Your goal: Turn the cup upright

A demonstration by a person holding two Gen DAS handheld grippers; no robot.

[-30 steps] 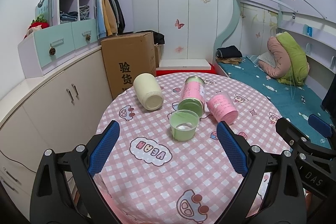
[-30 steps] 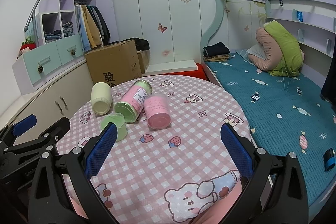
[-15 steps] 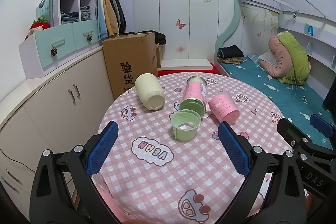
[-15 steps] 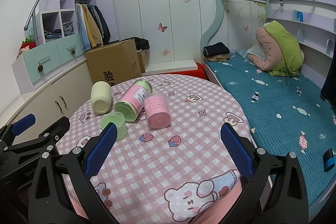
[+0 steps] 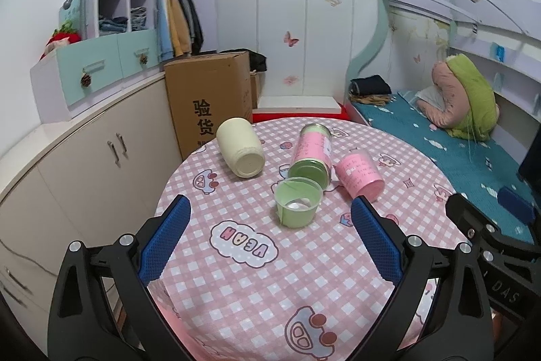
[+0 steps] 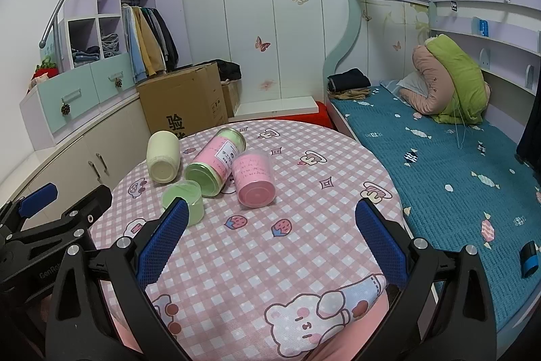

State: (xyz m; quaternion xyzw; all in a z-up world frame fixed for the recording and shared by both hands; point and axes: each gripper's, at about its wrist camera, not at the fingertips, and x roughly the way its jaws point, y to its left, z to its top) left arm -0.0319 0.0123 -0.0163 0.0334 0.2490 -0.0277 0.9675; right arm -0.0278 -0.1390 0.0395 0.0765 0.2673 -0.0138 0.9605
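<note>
On the round table with a pink checked cloth (image 5: 304, 276) lie three items on their sides: a cream cup (image 5: 240, 152) (image 6: 163, 156), a tall pink-labelled green jar (image 5: 311, 154) (image 6: 214, 161) and a pink cup (image 5: 360, 173) (image 6: 253, 177). A small green cup (image 5: 297, 206) (image 6: 183, 202) stands upright in front of them. My left gripper (image 5: 268, 242) is open and empty, short of the green cup. My right gripper (image 6: 270, 239) is open and empty, short of the pink cup.
A cardboard box (image 5: 209, 100) stands behind the table, cabinets (image 5: 84, 164) on the left, a bed with blue cover (image 6: 439, 164) on the right. The table edge curves close below both grippers.
Both views have shifted only slightly; the left gripper has drifted a little. The cups and the jar have not moved.
</note>
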